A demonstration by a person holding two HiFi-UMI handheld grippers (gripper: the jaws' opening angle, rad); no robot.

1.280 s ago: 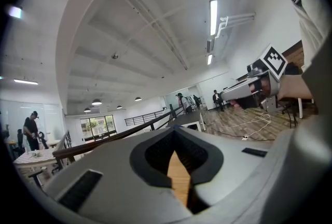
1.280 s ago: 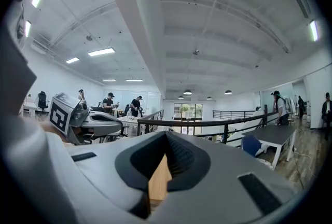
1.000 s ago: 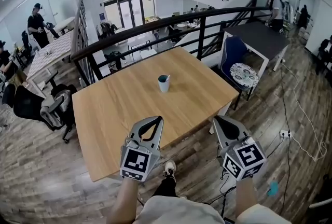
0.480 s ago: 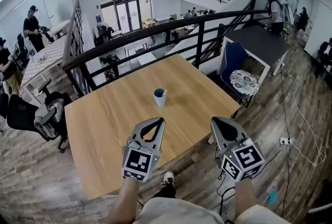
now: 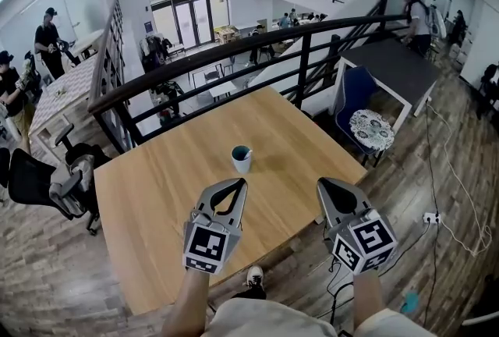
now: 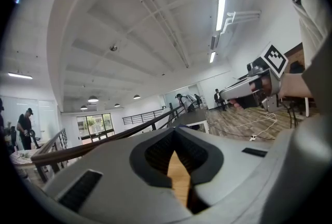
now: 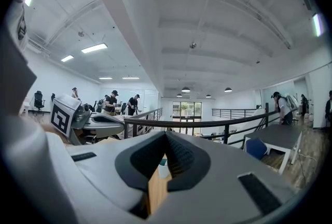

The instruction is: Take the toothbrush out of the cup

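A white cup with a teal rim stands alone near the middle of the light wooden table. Something teal shows at its mouth, too small to tell as a toothbrush. My left gripper hovers over the table's near edge, short of the cup, with its jaws shut on nothing. My right gripper is level with it to the right, also shut and empty. In the right gripper view the cup shows through the slit below the closed tips. The left gripper view shows only table wood below its closed tips.
A black railing runs behind the table. A blue chair with a patterned cushion and a dark table stand at the right. Black office chairs sit at the left. People stand far off. Cables lie on the floor.
The table and cup have come nearer and lower in the head view. Both grippers keep their places in the frame and stay shut.
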